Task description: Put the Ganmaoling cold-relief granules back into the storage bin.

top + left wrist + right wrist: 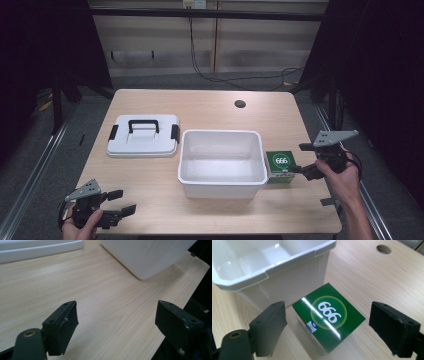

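the right gripper (328,325) hangs over a small green cardboard box printed with a white "666" in a pale green circle (329,315), its two black jaws spread wide with the box between them and clear of both pads. the box sits on the light wooden table (210,107), just beside the right-hand wall of an open white plastic tub (221,162); from the right gripper view it appears to touch that wall, though the gap is hard to read. nothing is gripped yet, and the tub looks empty, so the job seems to be at its very start: the box is still to be pinched, lifted and, most likely, set into the tub. the matching white plastic lid with a black handle and black side clips (143,135) lies flat on the table beyond the left gripper (117,202), well apart from it. that gripper rests low at the near table edge, its jaws also spread, with bare wood between them and a corner of the tub ahead. the box itself is glossy, catching a streak of light across its top face, square-edged and undented, with a small blue-and-white label at the edge nearest the left-hand jaw.
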A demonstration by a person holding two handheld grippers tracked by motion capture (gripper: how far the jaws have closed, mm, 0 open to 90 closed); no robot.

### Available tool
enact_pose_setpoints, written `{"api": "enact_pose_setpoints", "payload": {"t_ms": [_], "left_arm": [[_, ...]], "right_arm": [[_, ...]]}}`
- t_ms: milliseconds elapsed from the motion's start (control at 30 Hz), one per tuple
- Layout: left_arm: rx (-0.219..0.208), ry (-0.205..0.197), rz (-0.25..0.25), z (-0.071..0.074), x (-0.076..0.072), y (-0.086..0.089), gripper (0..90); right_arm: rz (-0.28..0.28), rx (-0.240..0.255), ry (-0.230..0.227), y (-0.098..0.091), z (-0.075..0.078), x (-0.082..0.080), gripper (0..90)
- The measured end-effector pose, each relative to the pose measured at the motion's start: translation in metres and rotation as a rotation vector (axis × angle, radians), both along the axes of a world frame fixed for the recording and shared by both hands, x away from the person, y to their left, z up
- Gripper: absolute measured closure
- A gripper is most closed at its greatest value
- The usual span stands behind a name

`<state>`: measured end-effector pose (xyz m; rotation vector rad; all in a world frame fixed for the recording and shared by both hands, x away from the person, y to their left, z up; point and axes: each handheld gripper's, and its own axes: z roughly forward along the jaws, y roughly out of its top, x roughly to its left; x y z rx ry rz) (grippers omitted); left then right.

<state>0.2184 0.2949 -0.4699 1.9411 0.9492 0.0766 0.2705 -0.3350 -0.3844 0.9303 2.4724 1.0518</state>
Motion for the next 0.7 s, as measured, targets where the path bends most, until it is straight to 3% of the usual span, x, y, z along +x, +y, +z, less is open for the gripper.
{"api": "enact_pose_setpoints", "payload": {"t_ms": [67, 300, 567, 600, 700], "left_arm": [[-0.004, 0.002, -0.001, 0.0, 0.0, 0.0, 18.3], [-0.001, -0.003, -0.004, 0.001, 0.0, 0.0, 18.4], [-0.003, -0.001, -0.006, 0.001, -0.001, 0.0, 18.3], [-0.003, -0.002, -0.008, 0.001, -0.001, 0.0, 18.3], [-0.002, -0.002, -0.008, 0.001, 0.0, 0.0, 18.3]], "right_arm": [[0.013, -0.019, 0.002, 0.003, 0.0, 0.003, 13.3], [0.181, -0.287, 0.114, 0.033, 0.0, 0.026, 13.4], [0.252, -0.307, 0.144, 0.038, 0.001, 0.036, 13.3], [0.25, -0.337, 0.121, 0.037, 0.0, 0.038, 11.2], [0.272, -0.34, 0.13, 0.037, -0.001, 0.041, 10.9]]}}
